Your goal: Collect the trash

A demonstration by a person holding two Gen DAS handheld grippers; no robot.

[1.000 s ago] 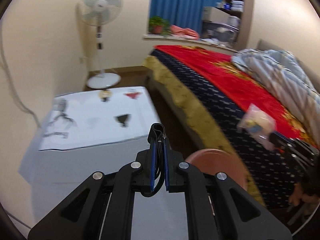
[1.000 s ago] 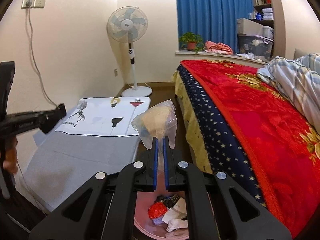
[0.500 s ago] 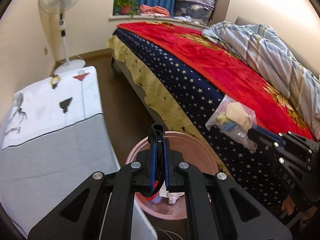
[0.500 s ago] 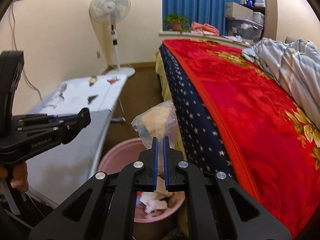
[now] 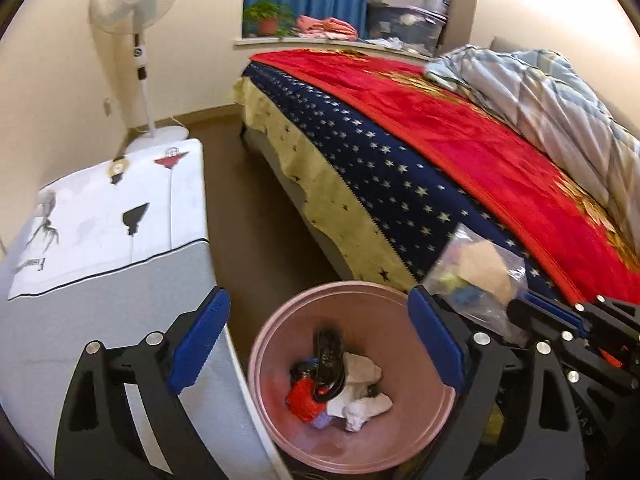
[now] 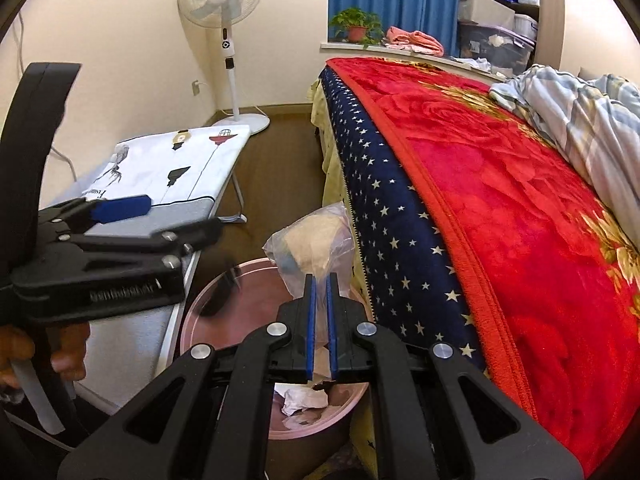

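Scene: folding cot with printed cover at left, pink bin on the floor in the middle, bed under a red blanket at right.
Left gripper: jaws opening, wide apart, nothing between them; it hangs right over the bin mouth.
Black strap: lies in the bin on top of red scrap and white tissue. Looks like a finished drop.
Bin: wedged between cot edge and bed side, already holds crumpled paper.
Right gripper: clamped tight on the neck of a clear plastic bag of trash; bag sticks up past the fingertips, above the bin's bed-side rim.
Task item: that bag, held in the air, not yet in the bin.
Risk 1: bag sits near the rim on the bed side; a release from here could tip it onto the floor or the blanket.
Risk 2: both grippers crowd one opening; a knock could tilt the bin.
Left wrist view only: full bin contents, strap included, and the bag seen from the side.
Right wrist view only: the pinch on the bag neck, the person's hand on the left gripper's handle, cot leg.
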